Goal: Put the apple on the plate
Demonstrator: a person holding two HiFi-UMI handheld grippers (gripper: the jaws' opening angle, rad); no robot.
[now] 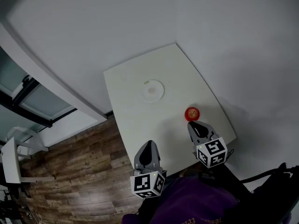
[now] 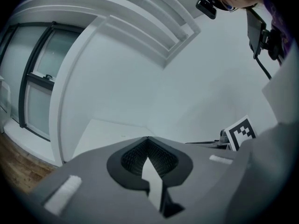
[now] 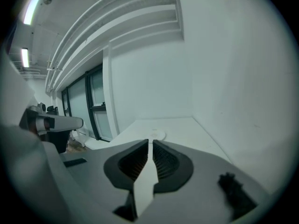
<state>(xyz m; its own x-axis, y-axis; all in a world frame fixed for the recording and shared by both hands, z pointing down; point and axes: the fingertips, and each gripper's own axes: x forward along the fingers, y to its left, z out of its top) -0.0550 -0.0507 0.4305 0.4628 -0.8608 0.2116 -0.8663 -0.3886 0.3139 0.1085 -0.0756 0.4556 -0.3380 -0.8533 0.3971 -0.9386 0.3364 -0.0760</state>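
Note:
A red apple (image 1: 192,114) lies near the right edge of the white table (image 1: 140,120). A small white plate (image 1: 153,90) sits further back, near the table's middle; in the right gripper view the plate (image 3: 158,135) shows just beyond the jaws. My right gripper (image 1: 192,124) is shut and empty, its tips just short of the apple, which its own view does not show. My left gripper (image 1: 148,143) hovers over the table's near part, left of the apple, shut with nothing in it. Its jaws meet at the tip in the left gripper view (image 2: 147,138).
White walls close the table in behind and on the right. A wooden floor (image 1: 79,171) and glass panes with dark frames (image 1: 28,94) lie to the left. The right gripper's marker cube (image 2: 240,132) shows in the left gripper view.

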